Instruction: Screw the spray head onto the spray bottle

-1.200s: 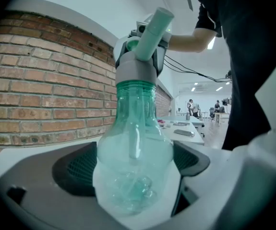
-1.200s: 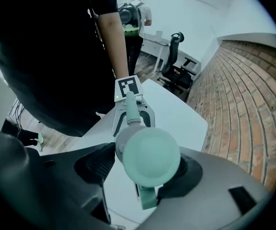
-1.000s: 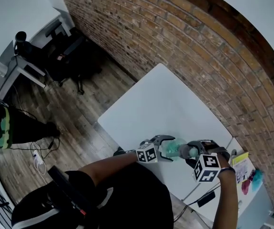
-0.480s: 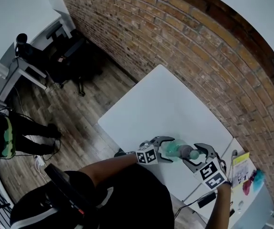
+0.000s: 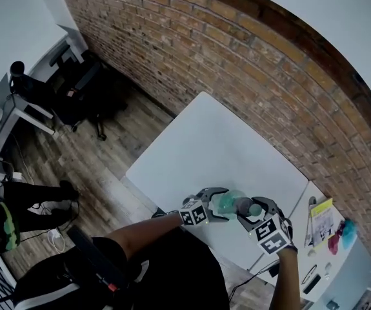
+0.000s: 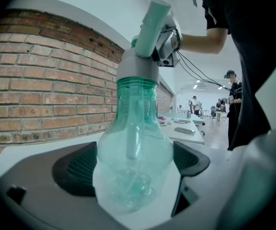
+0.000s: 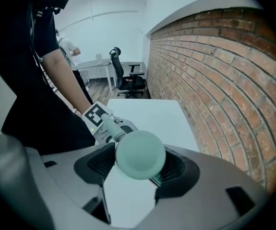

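**Q:** Status of the left gripper [image 6: 137, 169]?
**A:** Its jaws are closed on the spray bottle [image 6: 135, 143]. 1 dark ribbed pad [image 6: 75, 169] bears on each side of the clear green body, at its widest part. A dip tube shows inside the body.

**Q:** Location of the bottle?
**A:** In the head view it lies roughly level, held in the air over the near edge of the white table [image 5: 217, 141]. The base points toward the left gripper and the neck toward the right gripper [image 5: 253, 210].

**Q:** Location of the spray head?
**A:** The spray head [image 6: 138, 66] sits on the bottle neck, with a grey collar against the green neck and a pale green stem beyond it. How far the thread is engaged cannot be told.

**Q:** Status of the right gripper?
**A:** Its jaws are closed narrowly on the spray head. In the right gripper view, the rounded pale green end fills the gap between the 2 pads and touches both. The left gripper's marker cube [image 7: 95, 115] shows just beyond it.

**Q:** Surroundings?
**A:** A brick wall [image 5: 237, 57] runs along the far side of the table. A black office chair [image 7: 128, 78] stands on the wooden floor [image 5: 114, 147], well apart from the table. A second white table [image 5: 350, 263] to the right carries small items.
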Action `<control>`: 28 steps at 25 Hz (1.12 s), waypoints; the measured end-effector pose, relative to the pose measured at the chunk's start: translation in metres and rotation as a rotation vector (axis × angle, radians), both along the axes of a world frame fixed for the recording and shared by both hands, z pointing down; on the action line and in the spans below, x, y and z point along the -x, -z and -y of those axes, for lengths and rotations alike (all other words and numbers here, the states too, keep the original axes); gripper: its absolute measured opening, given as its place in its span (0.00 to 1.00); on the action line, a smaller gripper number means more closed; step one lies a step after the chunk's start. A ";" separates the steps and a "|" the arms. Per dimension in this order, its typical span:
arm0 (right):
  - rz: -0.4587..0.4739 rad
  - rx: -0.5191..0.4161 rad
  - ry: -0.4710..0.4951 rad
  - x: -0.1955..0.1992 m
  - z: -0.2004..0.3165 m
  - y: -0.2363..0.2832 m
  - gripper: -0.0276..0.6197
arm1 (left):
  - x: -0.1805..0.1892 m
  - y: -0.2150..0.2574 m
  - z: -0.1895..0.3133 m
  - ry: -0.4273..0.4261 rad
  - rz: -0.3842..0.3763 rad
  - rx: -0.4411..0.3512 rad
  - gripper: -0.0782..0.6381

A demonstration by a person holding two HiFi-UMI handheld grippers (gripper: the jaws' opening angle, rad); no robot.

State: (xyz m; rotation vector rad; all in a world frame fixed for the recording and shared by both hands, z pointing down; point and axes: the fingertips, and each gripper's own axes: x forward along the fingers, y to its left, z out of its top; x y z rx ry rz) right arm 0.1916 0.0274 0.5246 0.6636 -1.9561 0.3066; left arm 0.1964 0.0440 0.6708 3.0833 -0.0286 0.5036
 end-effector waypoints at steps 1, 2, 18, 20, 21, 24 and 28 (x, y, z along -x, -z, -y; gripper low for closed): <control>-0.011 0.003 -0.003 0.000 0.000 -0.001 0.46 | 0.000 0.002 0.000 0.000 -0.003 0.007 0.80; -0.025 0.005 -0.001 0.001 0.000 -0.002 0.46 | 0.000 0.004 -0.001 -0.001 -0.004 0.018 0.80; -0.067 0.007 -0.014 -0.001 0.005 -0.007 0.46 | -0.005 0.000 0.005 -0.040 -0.005 -0.003 0.80; -0.073 0.010 0.004 0.000 0.003 -0.007 0.46 | -0.004 0.000 0.004 -0.029 -0.016 -0.002 0.80; -0.073 0.010 0.018 0.001 0.003 -0.006 0.46 | -0.004 0.000 0.004 -0.024 -0.022 -0.003 0.80; -0.073 0.013 0.084 0.000 0.002 -0.006 0.46 | -0.004 0.000 0.005 -0.019 -0.026 -0.003 0.80; -0.081 0.012 0.158 0.000 0.001 -0.007 0.46 | -0.005 0.000 0.004 -0.013 -0.012 -0.002 0.80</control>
